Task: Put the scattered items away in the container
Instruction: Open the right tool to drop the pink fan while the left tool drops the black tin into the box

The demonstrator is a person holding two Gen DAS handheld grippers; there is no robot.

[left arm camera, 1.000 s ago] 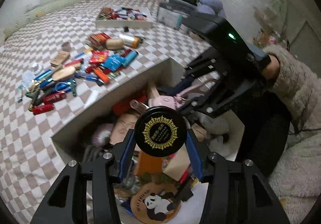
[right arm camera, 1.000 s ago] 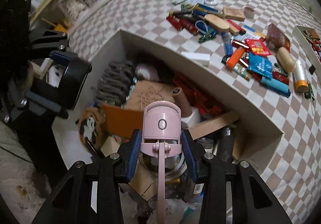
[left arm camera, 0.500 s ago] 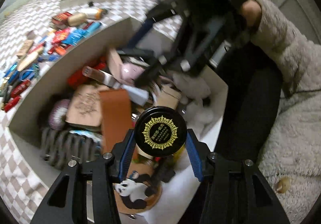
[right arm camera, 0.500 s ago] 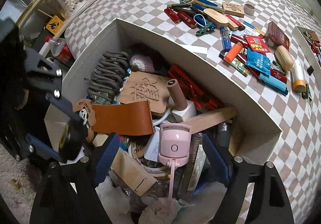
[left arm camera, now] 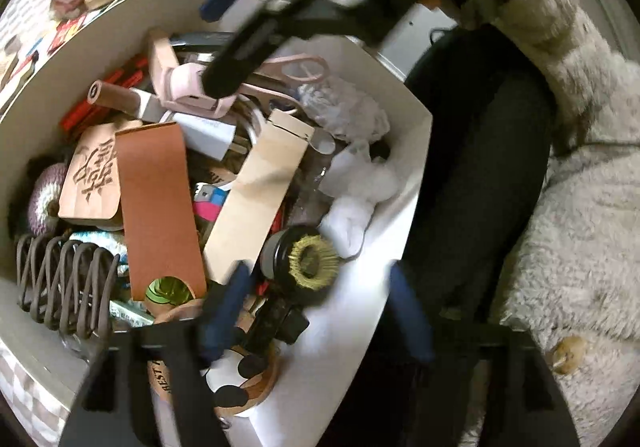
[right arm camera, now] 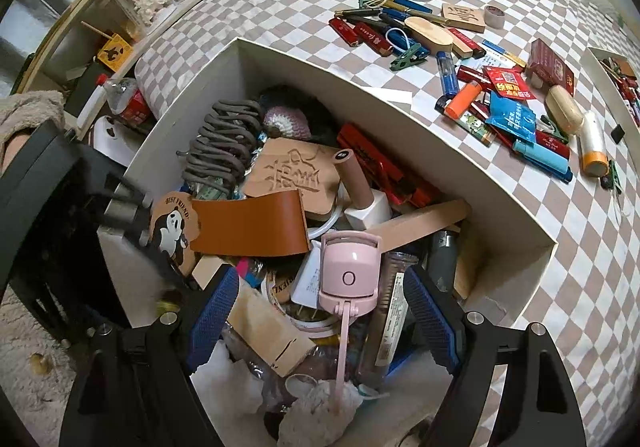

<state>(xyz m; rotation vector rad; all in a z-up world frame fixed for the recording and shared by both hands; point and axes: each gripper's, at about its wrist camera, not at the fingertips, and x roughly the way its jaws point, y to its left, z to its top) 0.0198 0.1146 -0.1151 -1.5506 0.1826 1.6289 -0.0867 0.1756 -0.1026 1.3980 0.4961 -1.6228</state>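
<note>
Left gripper jaws are opening; black jar is lying free in the box. Right gripper is hanging released over the pink curler, also resting in the box.

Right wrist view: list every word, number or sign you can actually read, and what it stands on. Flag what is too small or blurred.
"BEST FRIEND" — round wooden panda coaster in the white box.
One large carved Chinese character — wooden tag; I cannot make it out.
"O" ring mark — pink eyelash curler.
Red packets, blue packet and lighters on the checkered cloth: print too small to read.
</note>
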